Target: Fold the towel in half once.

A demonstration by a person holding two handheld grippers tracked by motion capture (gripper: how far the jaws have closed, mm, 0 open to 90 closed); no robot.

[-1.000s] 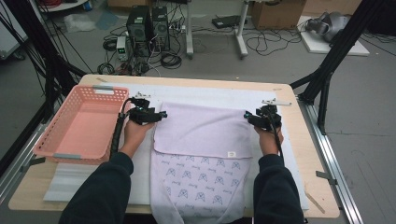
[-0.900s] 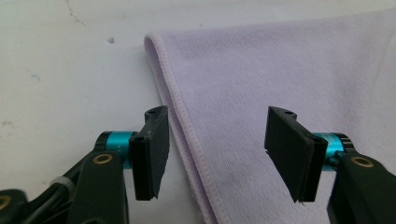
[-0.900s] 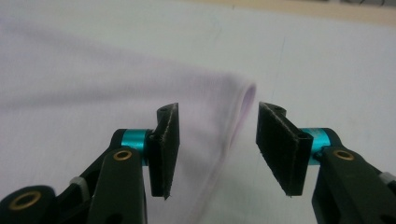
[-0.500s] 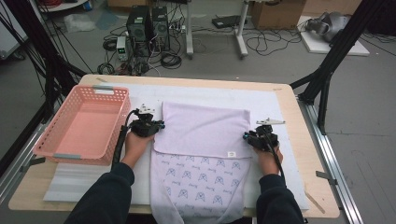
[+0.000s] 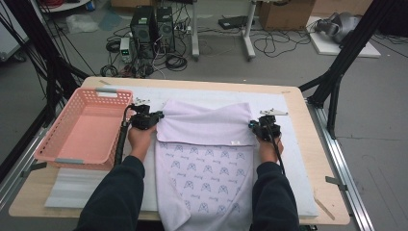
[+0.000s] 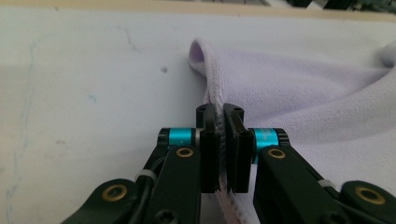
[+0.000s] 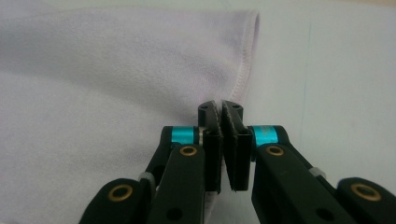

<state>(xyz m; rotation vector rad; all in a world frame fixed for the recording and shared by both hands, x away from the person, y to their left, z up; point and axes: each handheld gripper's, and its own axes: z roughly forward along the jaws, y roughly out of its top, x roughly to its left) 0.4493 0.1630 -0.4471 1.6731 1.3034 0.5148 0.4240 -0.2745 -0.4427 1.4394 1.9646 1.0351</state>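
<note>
High view: the towel (image 5: 207, 144) is folded once, and the left gripper (image 5: 155, 117) and right gripper (image 5: 253, 126) each pinch a side hem, with further folding seemingly left.

Towel (image 5: 207, 126): pale lilac on the folded-over part, plain; underside below it white-lilac with a repeating small purple-grey motif in rows. Stitched hem in matching lilac. Small white label (image 5: 234, 142) at the fold edge. Basket (image 5: 53, 149): salmon pink, latticed walls, grey strips on the rims. Mat (image 5: 288, 115) under the towel: white, faintly marked. Table (image 5: 308, 144): light wood. Left gripper (image 5: 156, 116) and right gripper (image 5: 251, 125): black, turquoise bands, brass-coloured screws. Sleeves (image 5: 115, 197): dark navy.
</note>
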